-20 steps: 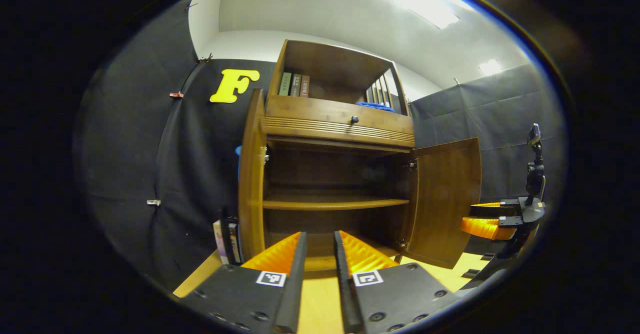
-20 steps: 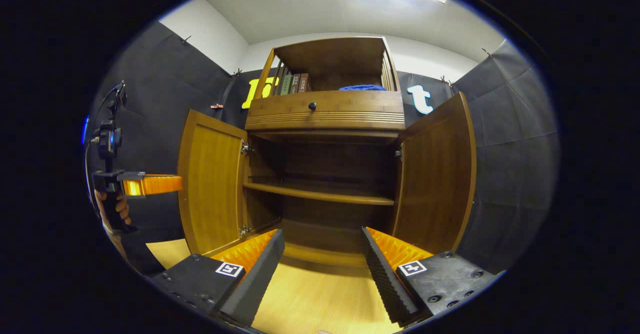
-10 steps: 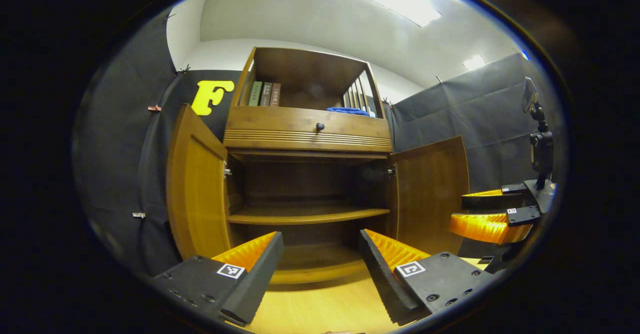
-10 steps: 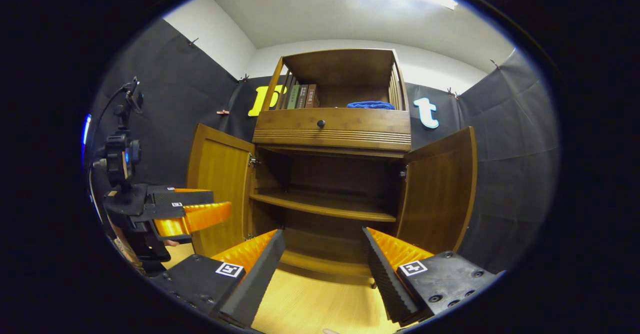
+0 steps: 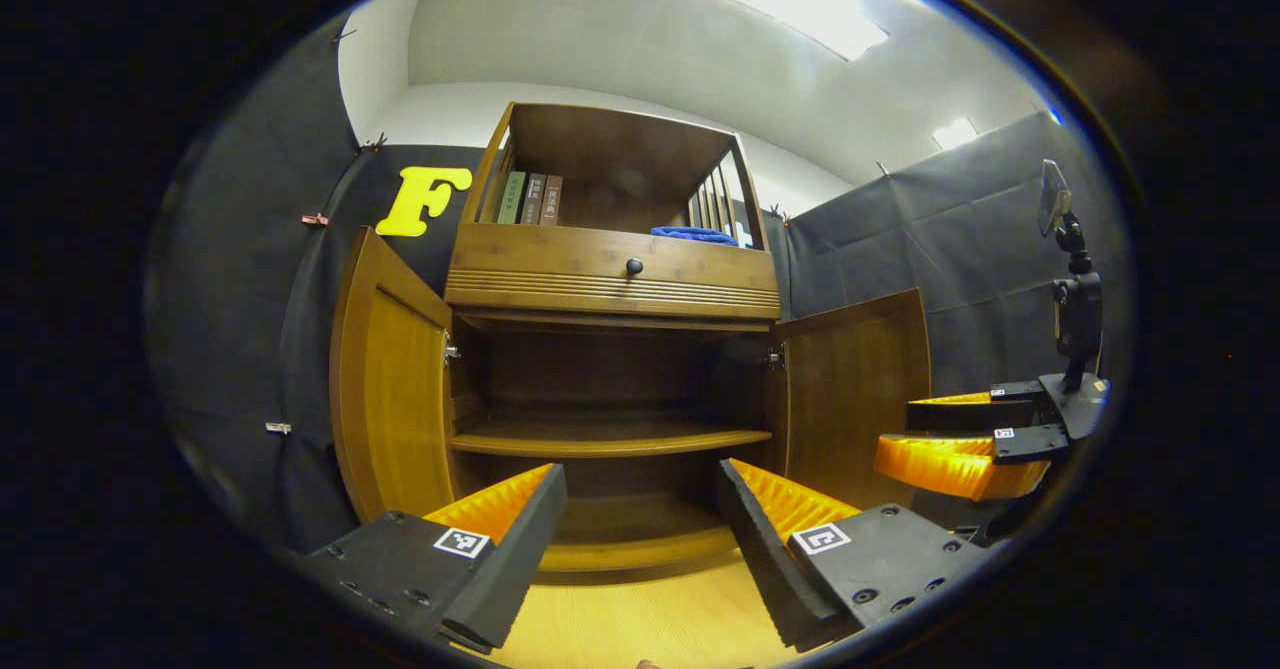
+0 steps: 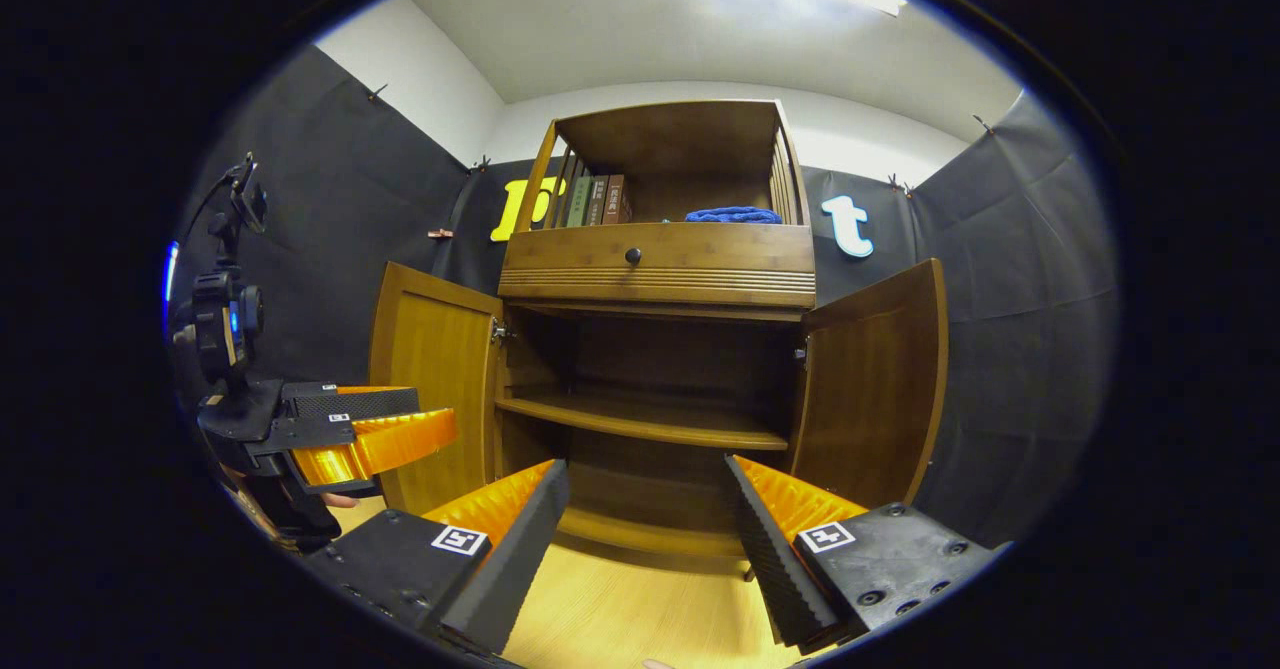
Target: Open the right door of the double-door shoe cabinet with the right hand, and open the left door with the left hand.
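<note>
The shoe cabinet (image 6: 655, 349) stands on the floor against the booth's back wall, its left door (image 6: 432, 384) and right door (image 6: 872, 389) both swung wide. The job looks done. The left gripper (image 5: 640, 529) and right gripper (image 6: 645, 534) hang in front, fingers spread, holding nothing.

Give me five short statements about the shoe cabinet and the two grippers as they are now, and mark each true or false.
1. Both lower doors, the left door and the right door, stand open. True.
2. The right gripper is clamped on a door edge. False: its fingers are spread, holding nothing.
3. A blue cloth lies in the top compartment, right of the books. True.
4. Shoes sit on the inner shelf. False: no shoes show on it.
5. The left gripper is shut. False: its fingers are apart, clear of the cabinet.
</note>
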A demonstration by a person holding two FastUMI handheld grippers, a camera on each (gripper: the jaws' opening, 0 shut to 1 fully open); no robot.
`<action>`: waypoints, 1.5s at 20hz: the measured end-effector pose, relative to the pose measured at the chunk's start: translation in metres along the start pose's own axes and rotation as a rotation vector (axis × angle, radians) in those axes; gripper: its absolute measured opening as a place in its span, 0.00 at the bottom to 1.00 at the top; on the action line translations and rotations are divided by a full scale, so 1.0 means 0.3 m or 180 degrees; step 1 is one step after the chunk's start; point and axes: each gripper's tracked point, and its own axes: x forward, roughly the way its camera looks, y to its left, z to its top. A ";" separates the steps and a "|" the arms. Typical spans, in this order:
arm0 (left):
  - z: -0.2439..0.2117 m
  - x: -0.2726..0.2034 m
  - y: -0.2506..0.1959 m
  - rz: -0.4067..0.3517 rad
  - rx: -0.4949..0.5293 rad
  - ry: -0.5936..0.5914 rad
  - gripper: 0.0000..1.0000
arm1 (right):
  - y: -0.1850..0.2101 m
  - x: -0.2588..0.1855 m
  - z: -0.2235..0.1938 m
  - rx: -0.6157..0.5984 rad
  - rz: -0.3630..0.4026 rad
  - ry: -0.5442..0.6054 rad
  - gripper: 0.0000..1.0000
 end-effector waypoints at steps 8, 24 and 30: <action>-0.051 0.013 0.019 -0.0053 -0.0088 0.0158 0.94 | 0.021 -0.001 0.023 0.0018 0.0023 -0.0072 0.97; -0.022 0.017 0.059 0.0112 -0.0129 0.0049 0.95 | 0.052 0.014 0.005 -0.0034 0.0078 -0.0013 0.96; -0.029 0.018 0.065 0.0128 -0.0090 0.0062 0.95 | 0.053 0.033 -0.001 -0.0009 0.0089 0.0001 0.99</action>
